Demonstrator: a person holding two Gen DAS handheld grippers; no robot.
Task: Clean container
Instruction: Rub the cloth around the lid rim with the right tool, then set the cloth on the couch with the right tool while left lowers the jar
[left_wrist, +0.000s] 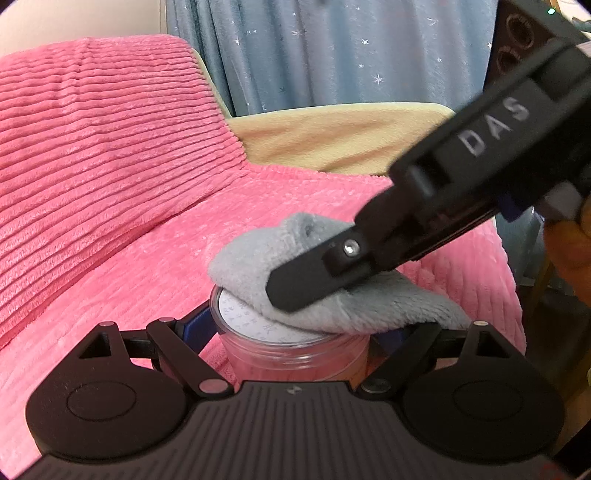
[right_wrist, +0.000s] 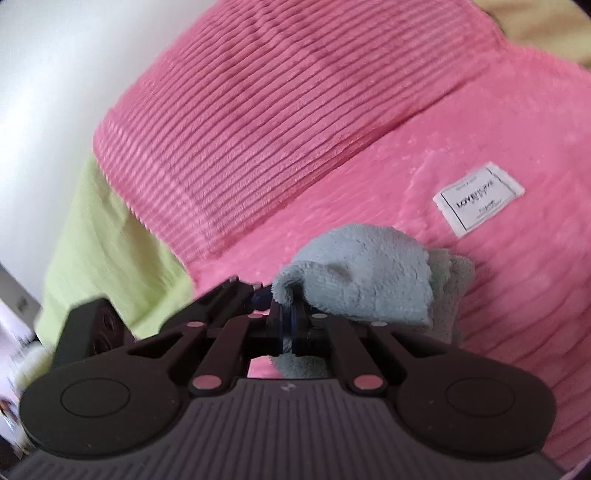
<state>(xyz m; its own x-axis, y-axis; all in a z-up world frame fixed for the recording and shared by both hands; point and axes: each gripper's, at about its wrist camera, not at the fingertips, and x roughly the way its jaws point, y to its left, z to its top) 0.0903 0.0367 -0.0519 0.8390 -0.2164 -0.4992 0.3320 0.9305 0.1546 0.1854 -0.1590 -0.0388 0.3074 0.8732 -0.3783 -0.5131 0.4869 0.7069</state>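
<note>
While the left tool (left_wrist: 295, 332) grips the container (left_wrist: 291, 347), only the right view shows a label (right_wrist: 478, 197).

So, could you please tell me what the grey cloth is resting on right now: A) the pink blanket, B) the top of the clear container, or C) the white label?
B: the grey cloth, pinched in the right claw, lies across the clear container held by the left claw.

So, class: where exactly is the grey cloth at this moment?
In the left wrist view the grey cloth lies on top of the clear container, low and centre, pinched by the right gripper.
</note>
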